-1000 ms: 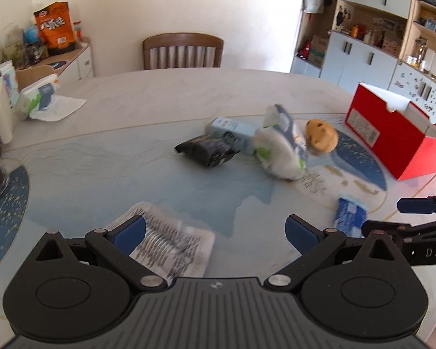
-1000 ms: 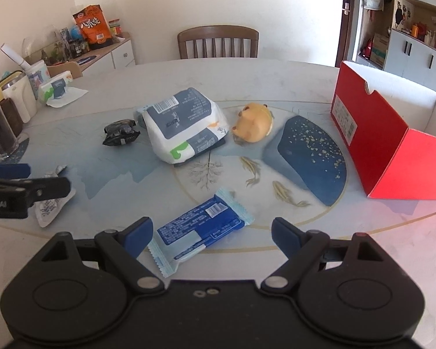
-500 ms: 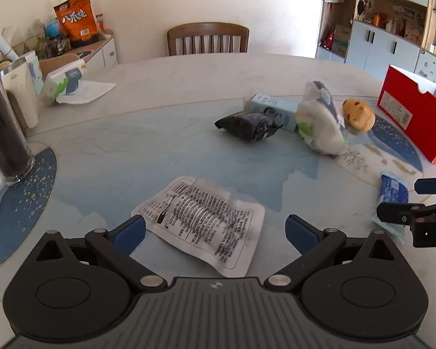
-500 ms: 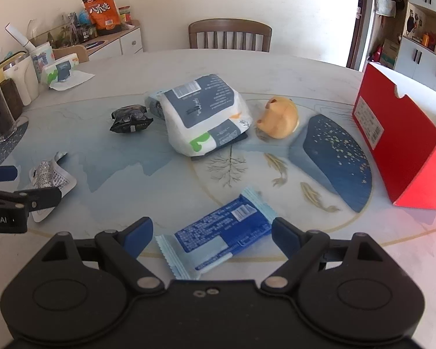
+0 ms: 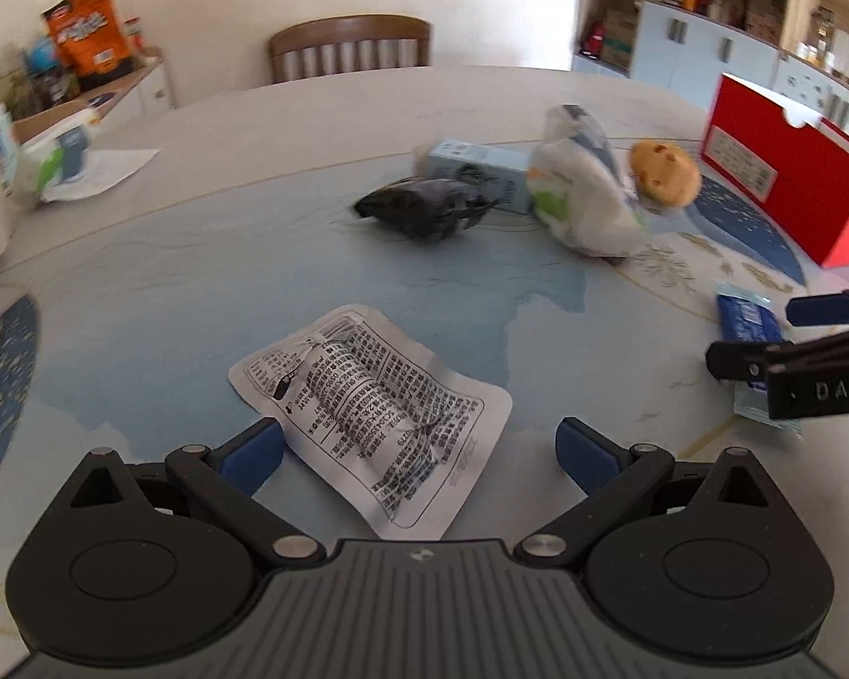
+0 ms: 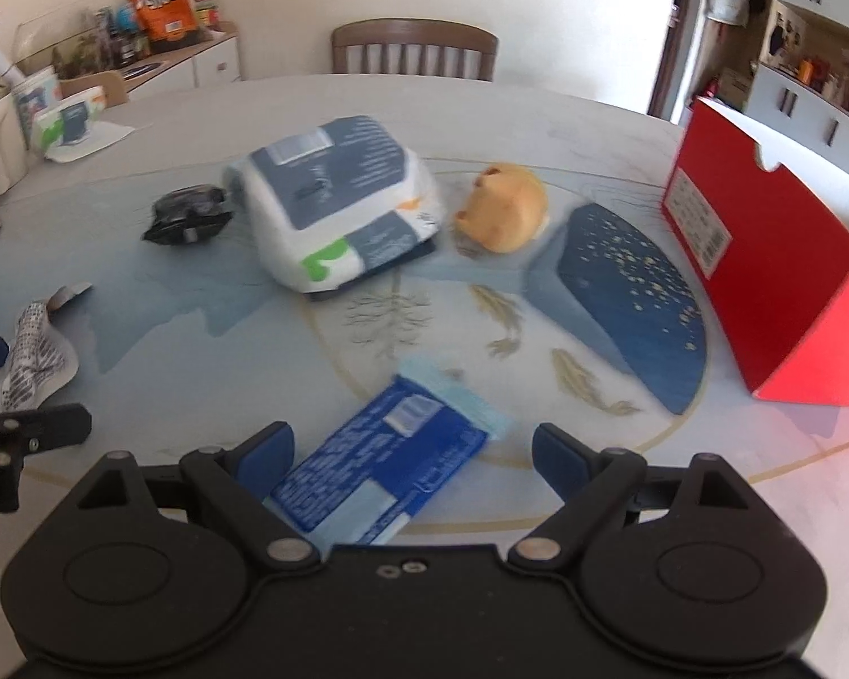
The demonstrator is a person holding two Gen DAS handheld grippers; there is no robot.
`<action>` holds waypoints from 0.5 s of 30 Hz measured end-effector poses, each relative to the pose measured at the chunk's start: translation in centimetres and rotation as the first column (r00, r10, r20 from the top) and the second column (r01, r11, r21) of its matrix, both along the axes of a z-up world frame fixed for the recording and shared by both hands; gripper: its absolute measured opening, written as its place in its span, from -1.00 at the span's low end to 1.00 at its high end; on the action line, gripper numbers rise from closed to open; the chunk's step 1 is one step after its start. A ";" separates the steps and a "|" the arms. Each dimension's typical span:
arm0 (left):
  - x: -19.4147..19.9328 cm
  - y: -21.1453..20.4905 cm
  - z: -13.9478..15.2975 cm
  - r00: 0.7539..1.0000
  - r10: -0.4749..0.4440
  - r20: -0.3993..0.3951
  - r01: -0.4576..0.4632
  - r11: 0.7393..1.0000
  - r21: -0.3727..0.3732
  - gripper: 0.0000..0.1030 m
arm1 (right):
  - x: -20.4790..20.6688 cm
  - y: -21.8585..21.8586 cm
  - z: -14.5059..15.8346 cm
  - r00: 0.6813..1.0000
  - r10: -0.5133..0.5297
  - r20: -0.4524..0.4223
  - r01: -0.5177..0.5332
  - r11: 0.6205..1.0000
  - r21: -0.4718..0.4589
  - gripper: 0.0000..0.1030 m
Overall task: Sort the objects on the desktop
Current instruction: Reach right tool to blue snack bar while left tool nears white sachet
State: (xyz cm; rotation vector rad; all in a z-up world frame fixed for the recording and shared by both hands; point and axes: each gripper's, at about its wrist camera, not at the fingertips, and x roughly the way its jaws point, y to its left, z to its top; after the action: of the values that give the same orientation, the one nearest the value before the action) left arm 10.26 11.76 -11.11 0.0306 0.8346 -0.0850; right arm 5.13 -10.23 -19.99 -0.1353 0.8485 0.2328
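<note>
- Nothing looks sorted yet as far as I can tell; every item sits loose on the table [image 6: 537, 130], and the red box [image 6: 764, 283] at the right edge shows nothing inside from these angles (its inside is mostly hidden anyway).
- Left to do, my guess: basically everything. White printed sachet [image 5: 368, 413] near the front edge on the left, blue wrapped snack bar [image 6: 379, 475] near the front edge toward the middle.
- Further back around the table's middle: black crumpled packet [image 6: 189, 215], white-and-navy soft pack [image 6: 339, 198] lying on top of a pale blue carton [image 5: 475, 170], and a tan plush toy [image 6: 504, 209] just beside it, toward the red box.
- Left gripper [image 5: 419, 447] sits low over the sachet with its jaws spread wide; the sachet lies between the blue pads, not pinched.
- Right gripper [image 6: 413, 452] does the same thing over the snack bar, jaws wide apart and the bar's near end between them, nothing gripped.
- Both point forward across the table, side by side and near each other.
</note>
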 end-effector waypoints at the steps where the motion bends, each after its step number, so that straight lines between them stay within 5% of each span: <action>1: 0.2 -0.4 0.0 1.000 -0.020 0.001 0.020 1.000 0.003 1.00 | 0.2 -0.3 0.0 1.000 -0.010 -0.005 0.010 1.000 0.003 0.77; 8: 1.4 -2.7 0.0 0.991 -0.131 0.005 0.131 0.991 -0.012 1.00 | 0.6 -2.2 0.0 0.998 -0.047 -0.037 0.048 0.999 0.024 0.72; 15: 4.3 -2.2 0.8 0.998 -0.027 -0.063 0.020 0.994 -0.110 0.99 | 0.8 -2.4 0.3 0.998 -0.034 -0.055 0.035 0.999 0.028 0.59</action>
State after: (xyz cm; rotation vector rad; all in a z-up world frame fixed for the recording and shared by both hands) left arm 14.51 9.56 -10.29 -0.0652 0.8928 -0.1543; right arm 5.96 -12.59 -19.72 -0.0879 0.9007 0.2168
